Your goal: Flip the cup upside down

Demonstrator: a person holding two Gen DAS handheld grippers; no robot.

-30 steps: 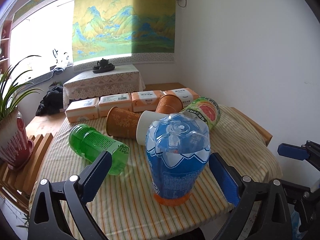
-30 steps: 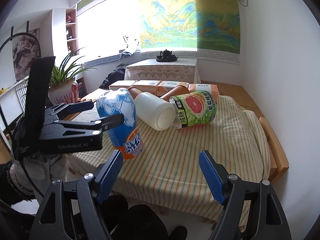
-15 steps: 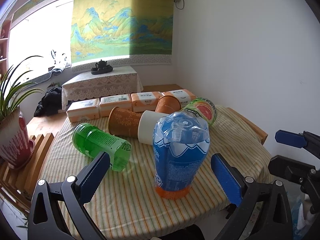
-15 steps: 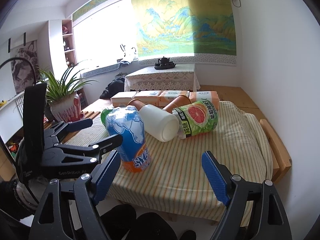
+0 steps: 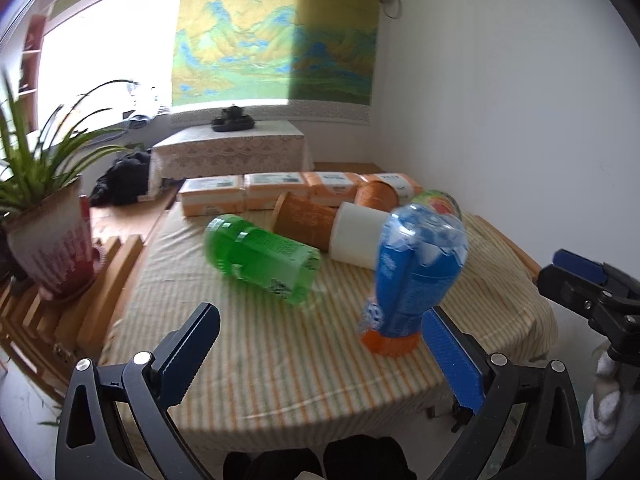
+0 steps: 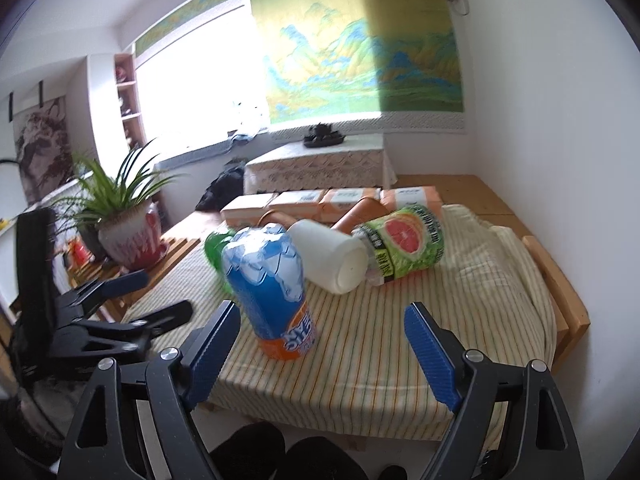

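A blue cup (image 5: 412, 280) (image 6: 272, 292) stands upside down on its orange rim near the striped tablecloth's front edge, free of both grippers. My left gripper (image 5: 320, 320) is open and empty, back from the table, with the blue cup just ahead of its right finger. My right gripper (image 6: 322, 312) is open too, the blue cup ahead near its left finger. A green cup (image 5: 260, 264), a white cup (image 5: 356, 236) (image 6: 332, 256), two brown cups (image 5: 308, 220) and a grapefruit-print cup (image 6: 404, 244) lie on their sides behind it.
Several orange tissue packs (image 5: 288, 192) line the table's far edge. A potted plant (image 5: 44, 232) stands on a wooden rack at the left. The striped cloth (image 5: 280, 368) hangs over the front edge. A white wall closes the right side.
Both grippers have drawn back from the table. The left one has also swung left, so the blue cup now sits off to its right. The cup stays standing upside down.
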